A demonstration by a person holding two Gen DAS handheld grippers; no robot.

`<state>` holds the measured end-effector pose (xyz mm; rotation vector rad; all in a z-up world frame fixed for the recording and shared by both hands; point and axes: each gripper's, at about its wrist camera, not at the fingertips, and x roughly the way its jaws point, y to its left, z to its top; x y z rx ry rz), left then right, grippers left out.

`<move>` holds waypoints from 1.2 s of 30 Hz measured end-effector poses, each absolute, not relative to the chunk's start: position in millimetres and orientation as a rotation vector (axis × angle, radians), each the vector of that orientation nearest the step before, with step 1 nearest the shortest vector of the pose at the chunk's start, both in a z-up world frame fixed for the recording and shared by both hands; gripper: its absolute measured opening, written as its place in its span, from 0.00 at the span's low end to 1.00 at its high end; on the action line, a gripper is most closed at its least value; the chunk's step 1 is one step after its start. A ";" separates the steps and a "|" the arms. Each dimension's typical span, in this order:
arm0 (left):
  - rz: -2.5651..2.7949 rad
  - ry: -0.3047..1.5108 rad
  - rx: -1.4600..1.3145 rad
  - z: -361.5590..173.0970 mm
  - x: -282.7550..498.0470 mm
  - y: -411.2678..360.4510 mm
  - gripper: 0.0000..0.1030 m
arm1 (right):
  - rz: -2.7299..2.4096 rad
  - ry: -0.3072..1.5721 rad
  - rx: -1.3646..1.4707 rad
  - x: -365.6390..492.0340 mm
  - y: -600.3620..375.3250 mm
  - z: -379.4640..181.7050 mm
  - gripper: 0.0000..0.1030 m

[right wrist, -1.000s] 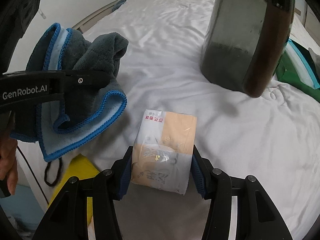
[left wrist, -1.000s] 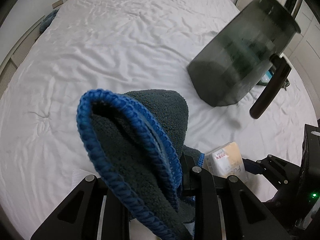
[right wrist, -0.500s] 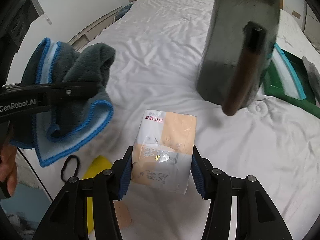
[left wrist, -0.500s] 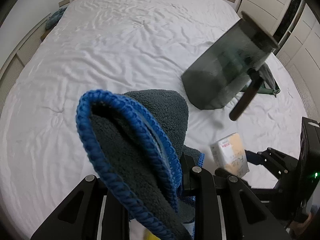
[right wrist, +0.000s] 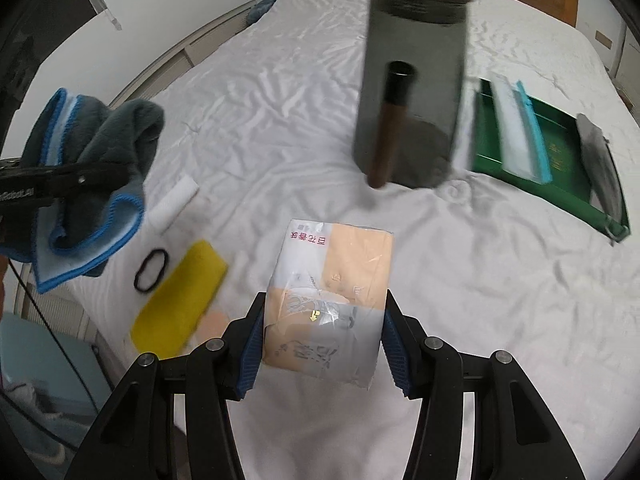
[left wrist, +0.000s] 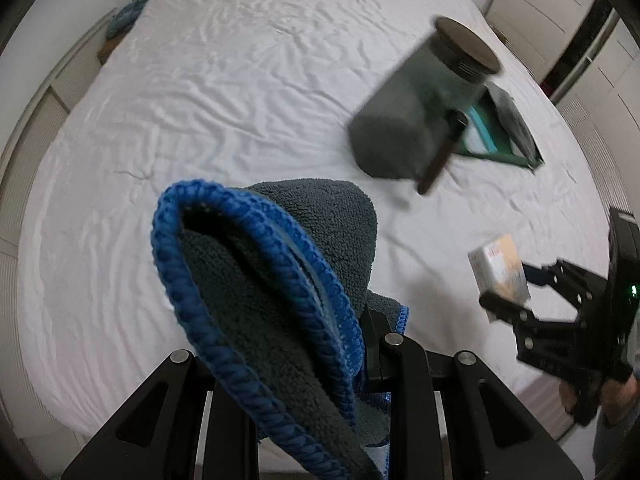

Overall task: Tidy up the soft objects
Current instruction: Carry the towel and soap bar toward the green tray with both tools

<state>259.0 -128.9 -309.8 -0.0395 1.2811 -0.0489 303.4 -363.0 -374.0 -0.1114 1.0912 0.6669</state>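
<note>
Here the right gripper [right wrist: 322, 354] pinches a tissue pack [right wrist: 330, 300] above the white bed sheet [right wrist: 500, 280]; a loosened squeeze could drop it. The left gripper [left wrist: 288, 364] clamps a grey, blue-edged towel [left wrist: 280, 280] whose hanging folds might slip. Beyond, the tall dark jar [right wrist: 414, 84] could topple if knocked.
</note>
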 end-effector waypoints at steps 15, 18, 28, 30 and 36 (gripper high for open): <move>-0.311 1.321 -0.064 -320.3 279.3 -295.9 0.19 | 0.482 1.085 -0.125 334.9 -503.5 -347.4 0.50; -0.330 1.279 -0.074 -318.5 304.9 -322.8 0.19 | 0.446 1.056 -0.119 354.4 -527.0 -342.2 0.50; -0.328 1.133 -0.063 -310.0 407.9 -392.4 0.19 | 0.378 0.951 -0.119 430.6 -573.2 -338.0 0.50; -0.316 1.114 -0.068 -311.3 430.6 -401.9 0.19 | 0.367 0.934 -0.120 449.7 -579.3 -340.2 0.50; -0.247 1.064 -0.094 -327.8 492.5 -416.6 0.19 | 0.347 0.898 -0.141 500.1 -580.0 -360.8 0.50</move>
